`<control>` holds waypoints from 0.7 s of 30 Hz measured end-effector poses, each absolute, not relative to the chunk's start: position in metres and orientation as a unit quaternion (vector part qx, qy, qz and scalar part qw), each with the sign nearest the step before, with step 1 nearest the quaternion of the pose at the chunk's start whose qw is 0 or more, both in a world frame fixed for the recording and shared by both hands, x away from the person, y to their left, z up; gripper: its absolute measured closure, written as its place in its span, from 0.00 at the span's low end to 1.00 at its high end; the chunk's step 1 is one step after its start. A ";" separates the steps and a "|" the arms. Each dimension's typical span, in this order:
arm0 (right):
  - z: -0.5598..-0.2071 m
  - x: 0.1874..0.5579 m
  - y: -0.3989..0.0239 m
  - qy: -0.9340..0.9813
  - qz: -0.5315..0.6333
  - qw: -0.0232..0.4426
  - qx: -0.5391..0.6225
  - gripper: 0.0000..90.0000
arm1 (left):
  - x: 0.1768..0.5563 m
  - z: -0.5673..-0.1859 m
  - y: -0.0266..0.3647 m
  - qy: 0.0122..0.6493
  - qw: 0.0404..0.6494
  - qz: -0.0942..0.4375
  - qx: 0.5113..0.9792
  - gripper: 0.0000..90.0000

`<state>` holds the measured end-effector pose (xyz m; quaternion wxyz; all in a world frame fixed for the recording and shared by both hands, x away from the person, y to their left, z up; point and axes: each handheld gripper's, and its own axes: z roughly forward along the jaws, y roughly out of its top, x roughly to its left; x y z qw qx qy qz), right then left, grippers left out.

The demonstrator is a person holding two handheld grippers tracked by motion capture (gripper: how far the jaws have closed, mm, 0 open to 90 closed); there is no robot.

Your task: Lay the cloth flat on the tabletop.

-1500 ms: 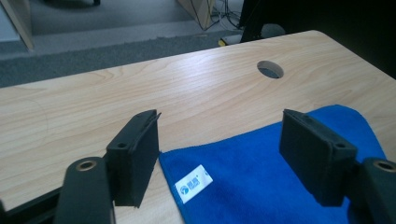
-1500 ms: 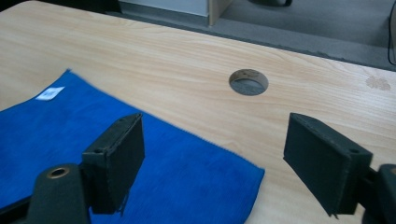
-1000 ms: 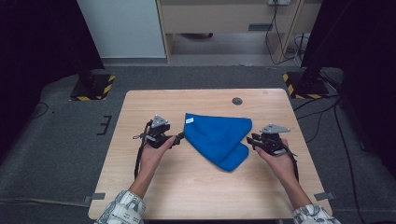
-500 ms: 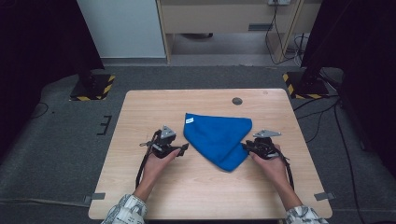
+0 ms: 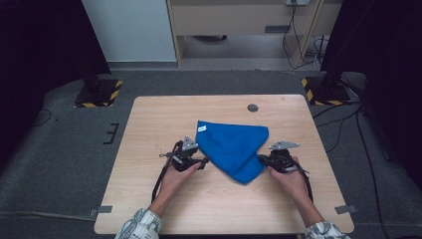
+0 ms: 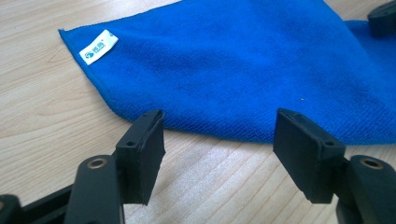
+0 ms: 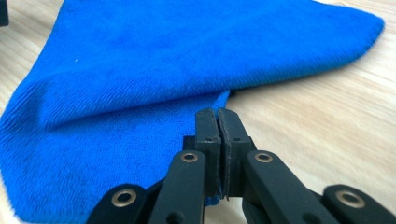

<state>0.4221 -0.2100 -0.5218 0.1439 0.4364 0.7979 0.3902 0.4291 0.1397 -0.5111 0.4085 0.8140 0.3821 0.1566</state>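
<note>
My right gripper (image 7: 218,122) is clamped on the lower edge of the blue cloth (image 5: 234,147), which lies folded mid-table (image 5: 149,129). My left gripper (image 6: 218,140) has just been closing but is still parted, nothing between its jaws (the hem lies just ahead). I should slide low and pinch the edge near the white tag (image 6: 98,46).
</note>
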 end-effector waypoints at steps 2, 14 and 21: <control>-0.520 0.417 -0.214 0.797 0.388 0.144 0.440 0.98 | 0.431 -0.511 0.140 0.385 0.408 0.156 0.813 0.38; -0.512 0.380 -0.239 0.788 0.377 0.156 0.461 0.96 | 0.442 -0.512 0.136 0.394 0.408 0.151 0.809 0.38; -0.510 0.366 -0.244 0.784 0.373 0.160 0.470 0.96 | 0.447 -0.513 0.132 0.393 0.404 0.150 0.812 0.39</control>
